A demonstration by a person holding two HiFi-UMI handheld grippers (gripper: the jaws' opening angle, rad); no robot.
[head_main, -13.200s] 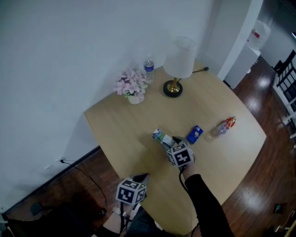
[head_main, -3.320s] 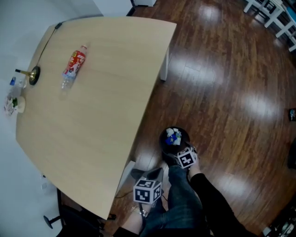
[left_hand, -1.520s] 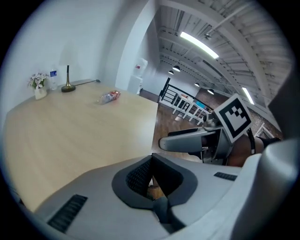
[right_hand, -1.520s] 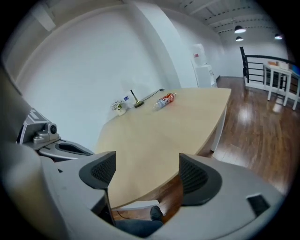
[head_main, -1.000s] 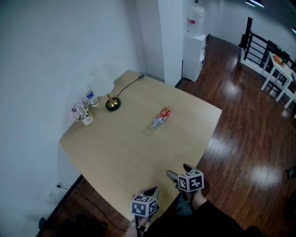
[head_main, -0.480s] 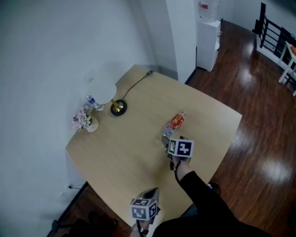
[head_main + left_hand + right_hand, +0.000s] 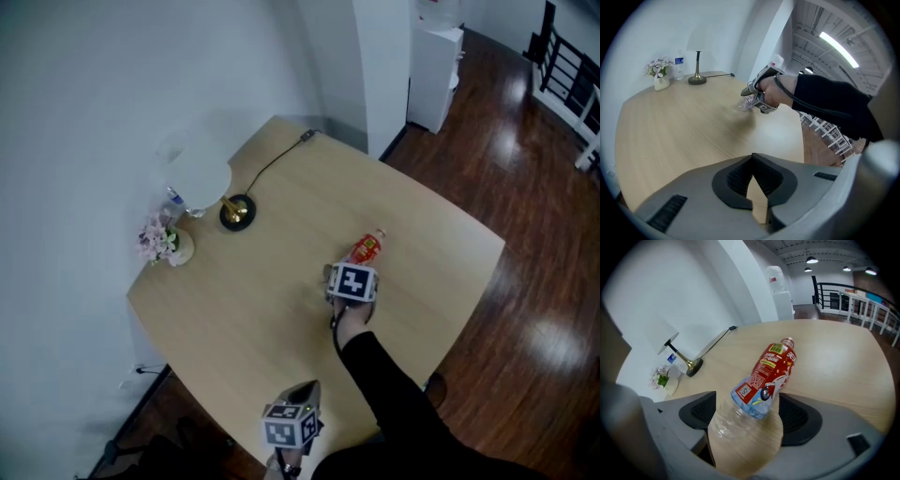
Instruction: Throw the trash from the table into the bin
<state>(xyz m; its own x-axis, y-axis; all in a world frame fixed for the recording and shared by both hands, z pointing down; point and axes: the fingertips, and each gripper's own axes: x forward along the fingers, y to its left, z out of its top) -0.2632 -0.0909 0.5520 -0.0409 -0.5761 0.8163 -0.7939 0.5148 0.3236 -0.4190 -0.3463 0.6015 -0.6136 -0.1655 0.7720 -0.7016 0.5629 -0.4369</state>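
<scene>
A clear plastic bottle (image 7: pixel 367 249) with a red label lies on its side on the wooden table (image 7: pixel 253 300). My right gripper (image 7: pixel 350 268) is open and low over the table, its jaws standing on either side of the bottle's (image 7: pixel 764 376) clear base. From the right gripper view, the right gripper's (image 7: pixel 745 414) pads flank the base closely and I see no squeeze on it. My left gripper (image 7: pixel 307 384) hangs at the table's near edge, shut with nothing in it. The left gripper (image 7: pixel 752 157) looks across the table at the bottle (image 7: pixel 746 104) and the right hand.
A lamp (image 7: pixel 202 178), a small flower pot (image 7: pixel 159 242) and an upright water bottle (image 7: pixel 173 199) stand at the table's far left, with a cord (image 7: pixel 277 164) running to the back edge. A water dispenser (image 7: pixel 436 47) stands on the dark wood floor beyond.
My right gripper has reached forward from the table's near edge across the top to the bottle and now straddles its base. The left gripper has stayed by the near edge.
</scene>
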